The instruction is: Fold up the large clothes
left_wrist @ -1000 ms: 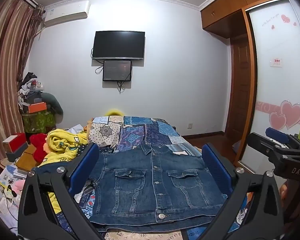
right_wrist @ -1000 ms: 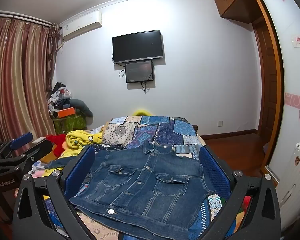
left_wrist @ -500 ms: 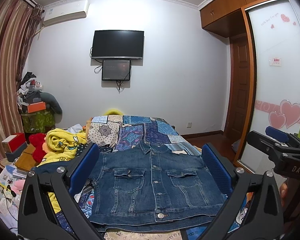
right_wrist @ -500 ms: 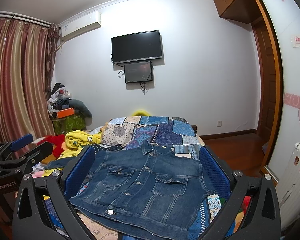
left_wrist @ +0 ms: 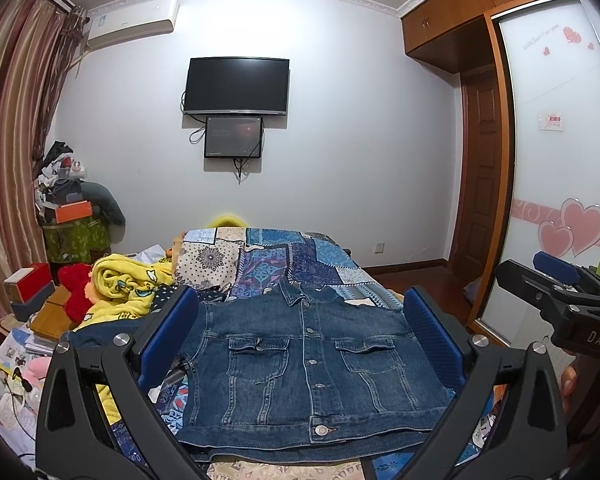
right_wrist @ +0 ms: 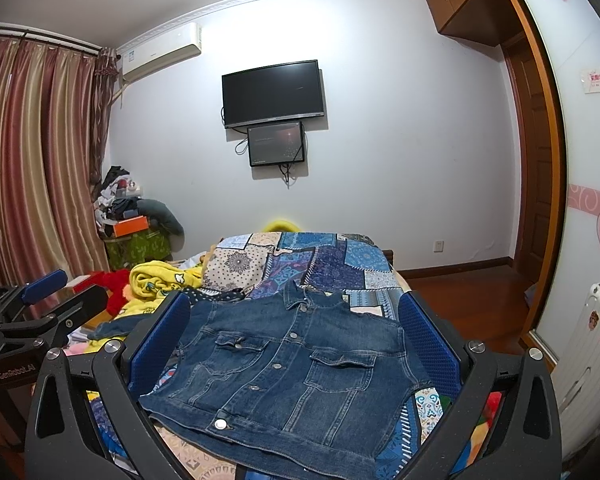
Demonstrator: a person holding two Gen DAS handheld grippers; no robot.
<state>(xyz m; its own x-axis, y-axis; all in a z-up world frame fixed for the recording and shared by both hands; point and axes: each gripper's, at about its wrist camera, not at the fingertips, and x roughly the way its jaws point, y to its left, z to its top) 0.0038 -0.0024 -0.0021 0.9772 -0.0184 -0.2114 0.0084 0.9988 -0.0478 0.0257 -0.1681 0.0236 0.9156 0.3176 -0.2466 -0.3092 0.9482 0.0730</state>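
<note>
A blue denim jacket (left_wrist: 312, 364) lies flat, buttoned and front up on the patchwork bedspread (left_wrist: 284, 256), collar toward the far wall. One sleeve trails off to the left (left_wrist: 96, 332). It also shows in the right wrist view (right_wrist: 292, 364). My left gripper (left_wrist: 300, 344) is open and empty, held above the jacket's near hem. My right gripper (right_wrist: 296, 344) is open and empty, held to the right of the left one. Each gripper appears at the edge of the other's view: the right gripper (left_wrist: 560, 296) and the left gripper (right_wrist: 32, 312).
A yellow blanket (left_wrist: 128, 284) and a red plush toy (left_wrist: 76, 284) lie left of the jacket. Boxes and papers (left_wrist: 24, 320) crowd the left floor. A wardrobe with sliding door (left_wrist: 560, 200) stands right. A TV (left_wrist: 236, 86) hangs on the far wall.
Both views have shifted very slightly; the jacket and both grippers stay as they were, open and empty.
</note>
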